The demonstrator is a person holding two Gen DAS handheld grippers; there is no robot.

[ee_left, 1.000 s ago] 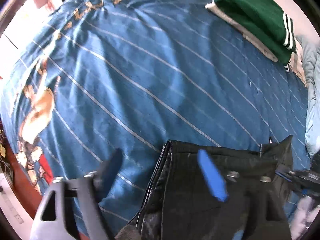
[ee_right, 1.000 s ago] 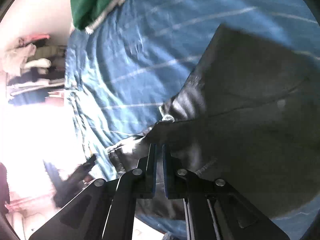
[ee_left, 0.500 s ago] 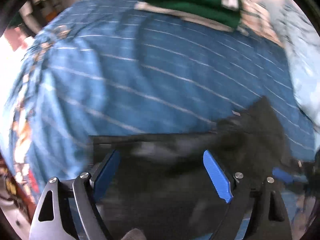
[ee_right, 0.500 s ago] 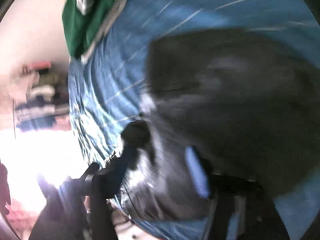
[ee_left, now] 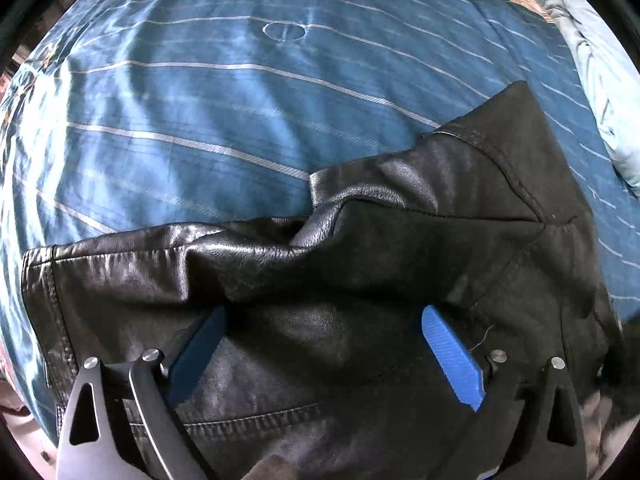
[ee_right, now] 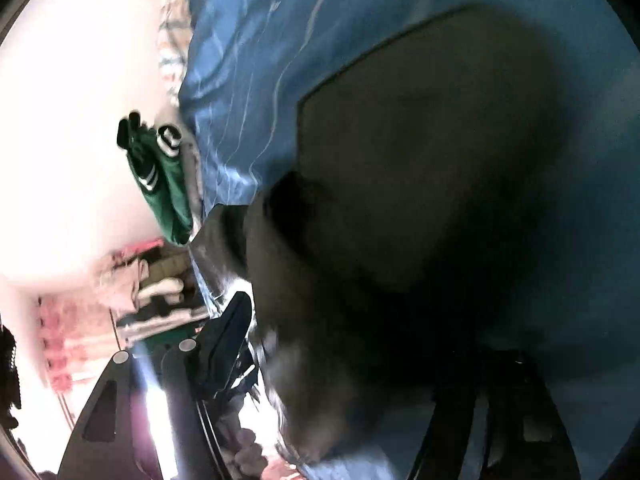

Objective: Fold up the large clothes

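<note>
A black leather jacket [ee_left: 360, 248] lies rumpled on the blue striped bed cover [ee_left: 200, 100]. My left gripper [ee_left: 320, 320] is open, its blue pads spread wide just above the jacket's near part. In the right wrist view the jacket [ee_right: 420, 160] is a dark blurred mass on the cover [ee_right: 248, 40]. My right gripper [ee_right: 360, 344] is open with its jaws wide apart over the jacket's edge; the right finger is in deep shadow.
A folded green garment with white stripes [ee_right: 164, 184] lies at the far side of the bed. A pale blue quilt [ee_left: 592, 60] lies along the right edge. Shelves with clothes [ee_right: 152, 300] stand beyond the bed.
My right gripper, shut on the jacket's edge a second ago, has opened and let it go. My left gripper stayed open and moved over the jacket, which now lies spread on the bed.
</note>
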